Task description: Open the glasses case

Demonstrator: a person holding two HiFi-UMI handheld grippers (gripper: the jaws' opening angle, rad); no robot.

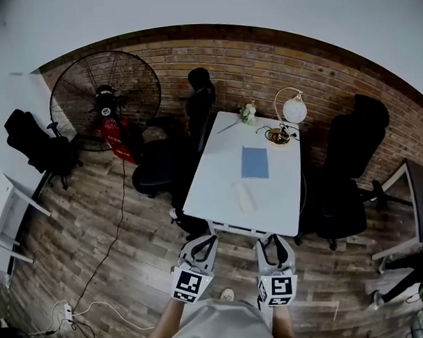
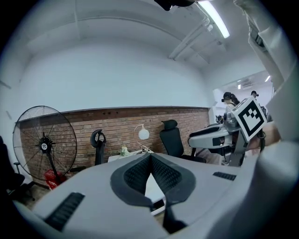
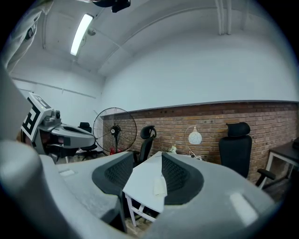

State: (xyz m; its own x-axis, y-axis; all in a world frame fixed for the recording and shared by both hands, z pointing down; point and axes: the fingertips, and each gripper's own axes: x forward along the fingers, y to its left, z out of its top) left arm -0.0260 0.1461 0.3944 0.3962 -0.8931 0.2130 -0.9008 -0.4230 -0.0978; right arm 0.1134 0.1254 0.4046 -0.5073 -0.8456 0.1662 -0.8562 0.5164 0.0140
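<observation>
Glasses case: a pale, oblong glasses case (image 1: 243,196) lies on the near half of the white surface (image 1: 212,186), closer to the person than the blue pad (image 1: 254,162) and apart from it; whether its lid is up cannot be made out at this size.
Left claw: the left claw (image 1: 201,242) has its jaws pressed together at the tips, with nothing pinched between them (its own view shows the dark pads meeting in a point).
Right claw: the right claw (image 1: 274,240) has its jaws spread and holds nothing; through the gap its view looks onto the surface and the case.
Position: both claws hang side by side over the wooden floor (image 1: 95,226), just short of the surface's near edge and touching nothing on it.
Far end of surface: a round-shaded lamp (image 1: 291,109) and a small bunch of flowers (image 1: 247,113).
Surroundings: a large standing fan (image 1: 105,99) to the left by the brick wall, and a black office chair (image 1: 351,162) to the right of the surface.
</observation>
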